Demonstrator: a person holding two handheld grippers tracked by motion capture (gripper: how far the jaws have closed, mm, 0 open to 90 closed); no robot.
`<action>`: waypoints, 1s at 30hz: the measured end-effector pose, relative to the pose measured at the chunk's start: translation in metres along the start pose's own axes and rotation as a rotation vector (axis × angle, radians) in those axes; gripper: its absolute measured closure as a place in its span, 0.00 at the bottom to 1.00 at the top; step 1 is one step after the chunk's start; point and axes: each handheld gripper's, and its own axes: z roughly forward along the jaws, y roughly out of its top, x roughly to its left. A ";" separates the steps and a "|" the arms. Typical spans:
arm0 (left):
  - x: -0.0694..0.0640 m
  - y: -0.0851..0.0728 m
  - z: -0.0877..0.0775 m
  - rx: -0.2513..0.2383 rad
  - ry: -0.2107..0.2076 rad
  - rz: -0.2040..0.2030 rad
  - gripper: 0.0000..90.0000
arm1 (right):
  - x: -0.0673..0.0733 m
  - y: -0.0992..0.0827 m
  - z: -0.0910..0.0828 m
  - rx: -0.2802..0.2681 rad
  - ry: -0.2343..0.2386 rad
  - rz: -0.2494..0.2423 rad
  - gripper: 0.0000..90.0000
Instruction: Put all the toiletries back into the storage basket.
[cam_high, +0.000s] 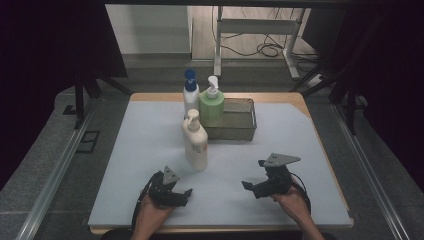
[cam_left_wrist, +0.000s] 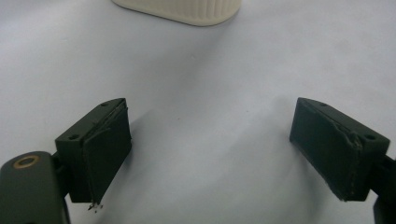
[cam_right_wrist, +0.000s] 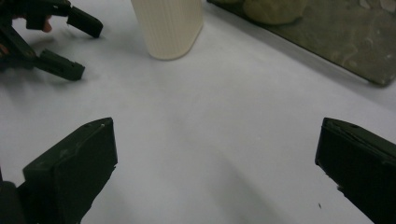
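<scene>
A cream pump bottle (cam_high: 195, 140) stands upright in the middle of the pale blue mat (cam_high: 150, 150). My left gripper (cam_high: 186, 196) sits low near the mat's front edge, just in front of that bottle, held in a hand. Its jaws stand open over bare mat (cam_left_wrist: 210, 154), with the cream bottle's base (cam_left_wrist: 182, 9) ahead of them. My right gripper (cam_high: 254, 175) hovers at the front right, jaws wide open with nothing between them (cam_right_wrist: 215, 163). Its view takes in the cream bottle (cam_right_wrist: 168, 28) and the left gripper (cam_right_wrist: 77, 46).
Behind the cream bottle stand a green pump bottle (cam_high: 212, 105) and a white bottle with a blue cap (cam_high: 190, 92). A grey-green bin (cam_high: 235, 120) sits at the back middle, its wall (cam_right_wrist: 336, 32) ahead of the right gripper. Table edges and metal rails flank the mat.
</scene>
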 end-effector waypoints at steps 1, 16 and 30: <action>0.000 0.000 0.000 0.000 0.000 -0.003 0.14 | 0.001 0.003 0.001 -0.003 -0.002 -0.006 0.00; 0.000 0.000 0.000 -0.002 -0.003 -0.006 0.14 | 0.020 0.032 0.022 0.007 0.005 -0.016 0.00; 0.000 0.000 0.001 -0.003 -0.003 -0.009 0.14 | 0.034 0.059 0.040 -0.007 -0.017 -0.046 0.06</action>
